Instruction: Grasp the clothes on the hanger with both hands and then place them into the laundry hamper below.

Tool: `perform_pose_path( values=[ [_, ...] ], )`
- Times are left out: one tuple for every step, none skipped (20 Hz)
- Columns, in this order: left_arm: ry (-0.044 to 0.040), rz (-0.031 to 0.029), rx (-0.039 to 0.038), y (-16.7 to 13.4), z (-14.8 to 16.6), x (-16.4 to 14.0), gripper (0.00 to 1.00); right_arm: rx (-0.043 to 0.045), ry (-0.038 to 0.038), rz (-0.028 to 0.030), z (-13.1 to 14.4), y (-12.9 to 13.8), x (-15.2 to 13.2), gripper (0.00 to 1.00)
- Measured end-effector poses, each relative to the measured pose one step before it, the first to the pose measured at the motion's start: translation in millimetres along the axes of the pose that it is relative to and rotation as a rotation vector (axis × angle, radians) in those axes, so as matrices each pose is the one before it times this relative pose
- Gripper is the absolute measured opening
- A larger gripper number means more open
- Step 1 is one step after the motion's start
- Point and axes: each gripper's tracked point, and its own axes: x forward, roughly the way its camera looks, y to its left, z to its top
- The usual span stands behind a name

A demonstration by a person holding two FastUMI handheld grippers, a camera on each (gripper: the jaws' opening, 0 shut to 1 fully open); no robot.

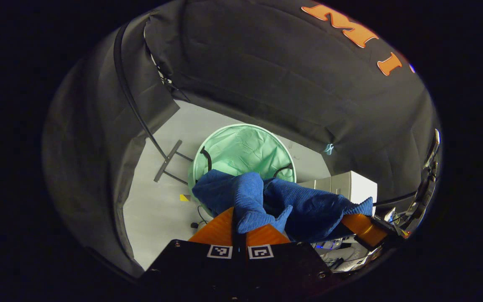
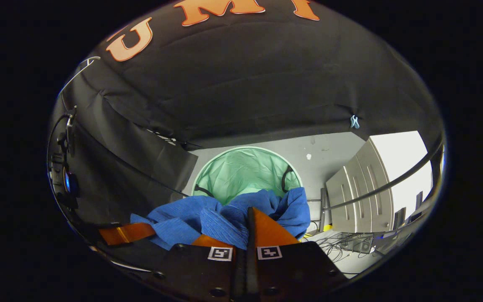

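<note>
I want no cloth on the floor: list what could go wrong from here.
1. The cloth hangs over the near rim of the hamper, not over its middle; let go now and part may drape outside or slide to the floor.
2. It spans the left gripper and the right gripper, both shut on it; if one opens first, the other may drag it sideways off the rim.

The blue cloth [image 1: 275, 201] hides the near rim of the green hamper [image 1: 241, 147] and the tips of the left gripper [image 1: 240, 218], and the small things by the grey cabinet [image 2: 359, 188] are too tiny to tell.
</note>
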Motion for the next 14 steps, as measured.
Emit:
perform_pose_path(
  values=[
    [0.00089, 0.01084, 0.01521, -1.07, -0.43, 0.04, 0.01, -0.00982, -0.00876, -0.00241, 5.09, 1.04, 1.07, 0.08],
    [0.00217, 0.0019, 0.01229, -2.7, -2.41, 1.99, 0.01, -0.00218, -0.00633, 0.00336, 2.09, 4.16, 2.38, 0.08],
    [0.00909, 0.00148, 0.00859, -3.33, -0.54, 3.27, 0.01, 0.002, -0.00185, 0.00228, 2.07, 3.96, 1.74, 0.08],
    [0.02265, 0.0098, -0.00129, -0.75, -2.63, 3.12, 0.01, 0.00687, 0.00406, -0.00109, -0.63, 0.68, 2.92, 0.08],
    [0.03916, 0.00494, -0.0098, -1.44, -2.76, 2.35, 0.01, 0.00611, 0.0129, -0.00212, 0.59, 2.4, 3.14, 0.08],
    [0.03963, -0.00897, 0.00093, -3.85, 0.77, 2.77, 0.01, 0.00133, 0.01101, -0.00868, 1.2, -0.52, 4.9, 0.08],
    [0.01076, -0.00242, 0.00334, -2.0, 6.43, 3.66, 0.02, -0.00081, 0.00881, -0.01178, 2.94, -1.71, 4.68, 0.08],
    [0.00932, 0.00431, -0.00244, 2.67, 7.54, 7.04, 0.01, -0.00728, 0.00677, -0.00641, 2.64, -0.36, 6.41, 0.08],
    [0.00711, 0.00191, -0.00371, 0.99, 6.51, 4.38, 0.02, -0.01112, 0.00222, -0.00366, 3.36, -0.59, 6.87, 0.08],
    [0.01121, 0.00507, 0.00263, 0.83, 2.22, 5.99, 0.02, -0.01128, 0.00597, 0.00045, 2.28, -0.66, 8.25, 0.08],
    [0.01074, 0.01019, 0.01095, 2.39, 1.92, 6.1, 0.02, -0.01462, 0.01005, -0.00507, 2.07, -2.49, 8.63, 0.08],
    [0.0113, 0.01499, 0.01297, 3.39, 0.4, 6.72, 0.02, -0.01491, 0.0172, -0.01287, -0.74, -5.43, 9.79, 0.09],
    [0.01293, 0.01657, 0.01178, 3.72, 0.67, 5.59, 0.02, -0.01053, 0.01502, -0.01224, -0.24, -4.14, 7.78, 0.08],
    [0.00345, 0.01541, 0.00755, 2.43, 2.17, 5.89, 0.02, -0.01017, 0.01257, -0.00655, -1.19, -1.97, 8.92, 0.08]
  ],
)
